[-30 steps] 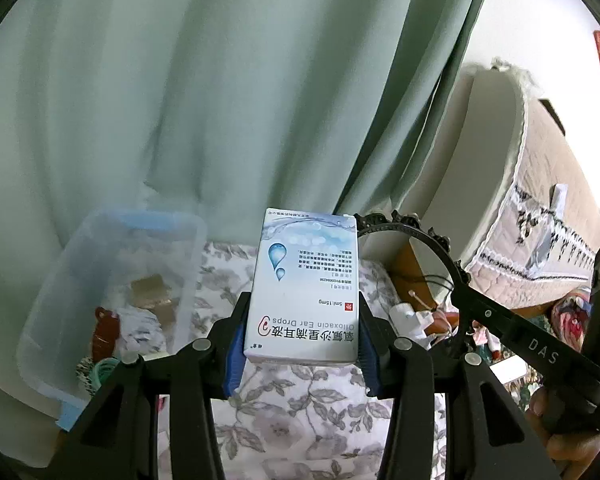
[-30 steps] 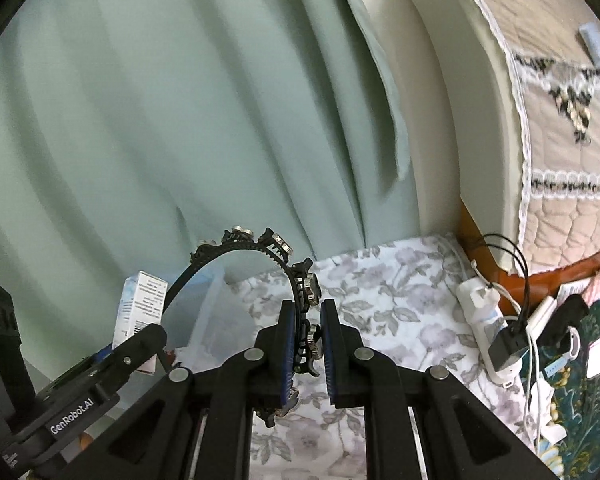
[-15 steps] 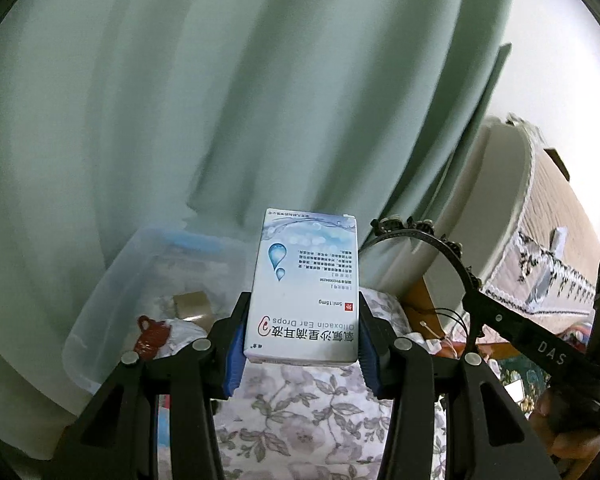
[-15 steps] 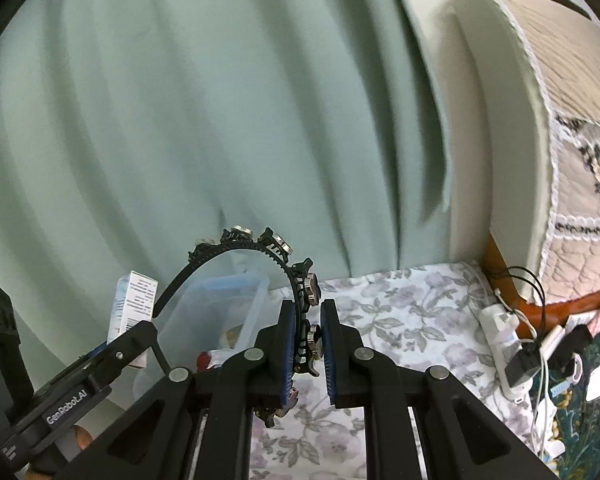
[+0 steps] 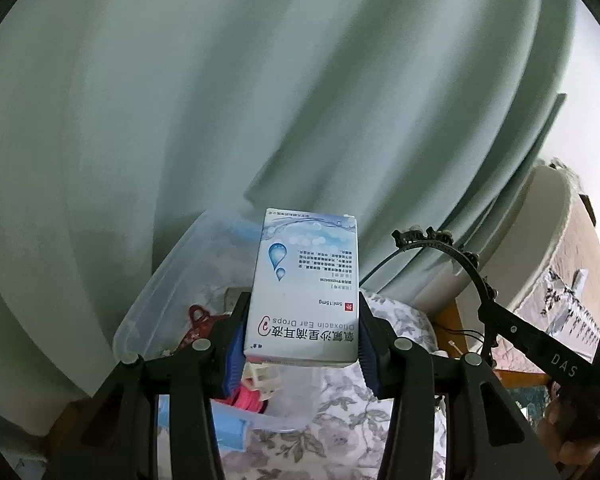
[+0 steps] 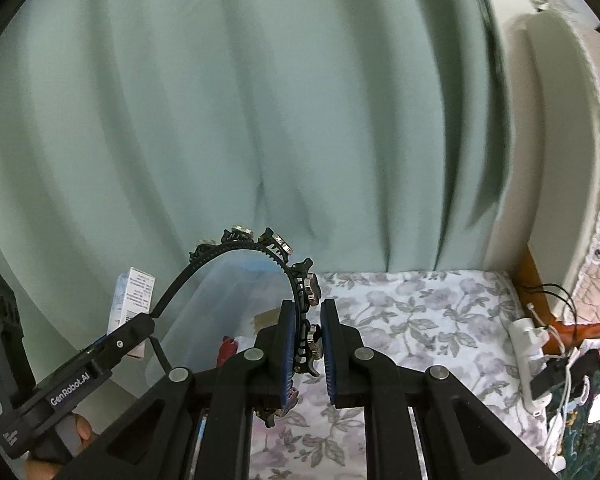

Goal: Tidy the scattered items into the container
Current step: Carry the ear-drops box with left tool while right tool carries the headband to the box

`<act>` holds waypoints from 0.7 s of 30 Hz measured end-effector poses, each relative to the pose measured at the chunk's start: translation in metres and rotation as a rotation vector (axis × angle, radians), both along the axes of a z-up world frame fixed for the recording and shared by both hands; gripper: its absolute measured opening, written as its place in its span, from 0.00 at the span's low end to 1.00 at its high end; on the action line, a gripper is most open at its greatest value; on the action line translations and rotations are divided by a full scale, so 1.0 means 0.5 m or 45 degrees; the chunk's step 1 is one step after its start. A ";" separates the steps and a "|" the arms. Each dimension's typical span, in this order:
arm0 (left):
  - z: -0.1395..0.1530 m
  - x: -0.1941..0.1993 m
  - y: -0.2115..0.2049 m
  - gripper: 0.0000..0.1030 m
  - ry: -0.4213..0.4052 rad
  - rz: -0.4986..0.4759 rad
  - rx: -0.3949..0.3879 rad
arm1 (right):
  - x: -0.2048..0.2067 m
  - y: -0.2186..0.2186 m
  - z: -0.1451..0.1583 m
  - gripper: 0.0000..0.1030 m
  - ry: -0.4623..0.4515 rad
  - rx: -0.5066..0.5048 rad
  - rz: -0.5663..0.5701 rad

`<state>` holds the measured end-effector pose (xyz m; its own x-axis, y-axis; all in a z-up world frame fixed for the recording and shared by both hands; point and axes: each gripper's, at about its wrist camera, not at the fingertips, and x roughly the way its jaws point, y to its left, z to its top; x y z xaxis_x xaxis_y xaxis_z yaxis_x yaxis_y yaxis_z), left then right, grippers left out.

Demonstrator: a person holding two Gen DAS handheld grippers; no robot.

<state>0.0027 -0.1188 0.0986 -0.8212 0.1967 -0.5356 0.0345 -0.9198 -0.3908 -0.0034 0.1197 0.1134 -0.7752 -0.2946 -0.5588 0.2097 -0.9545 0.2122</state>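
My left gripper (image 5: 300, 338) is shut on a white and blue ear drops box (image 5: 306, 280), held upright in the air over the near end of a clear plastic container (image 5: 160, 280). The container holds a red item (image 5: 198, 320), a pink item (image 5: 246, 394) and other small things. My right gripper (image 6: 305, 336) is shut on a black studded headband (image 6: 256, 244), whose arc rises above the fingers and curves left. In the right wrist view the container (image 6: 228, 300) lies just behind the headband, with the box (image 6: 134, 296) and the left gripper at the far left.
A floral cloth (image 6: 400, 320) covers the surface. A green curtain (image 5: 260, 100) hangs close behind the container. At the right are a padded headboard (image 6: 560, 160), a white power strip with cables (image 6: 532, 344) and dark plugs. A hand (image 5: 572, 432) grips the right tool.
Both grippers have swung left with their loads. The container has come from the left side to the centre, right beneath the box. The headboard has slid toward the right edge.
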 end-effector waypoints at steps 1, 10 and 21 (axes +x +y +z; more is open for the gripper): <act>-0.005 -0.001 -0.008 0.47 -0.008 0.008 0.006 | -0.004 -0.005 -0.006 0.14 -0.012 0.003 0.006; -0.050 -0.019 -0.067 0.47 -0.081 0.068 0.053 | -0.039 -0.043 -0.046 0.14 -0.087 0.037 0.048; -0.112 -0.059 -0.098 0.47 -0.183 0.097 0.079 | -0.090 -0.085 -0.095 0.14 -0.187 0.049 0.090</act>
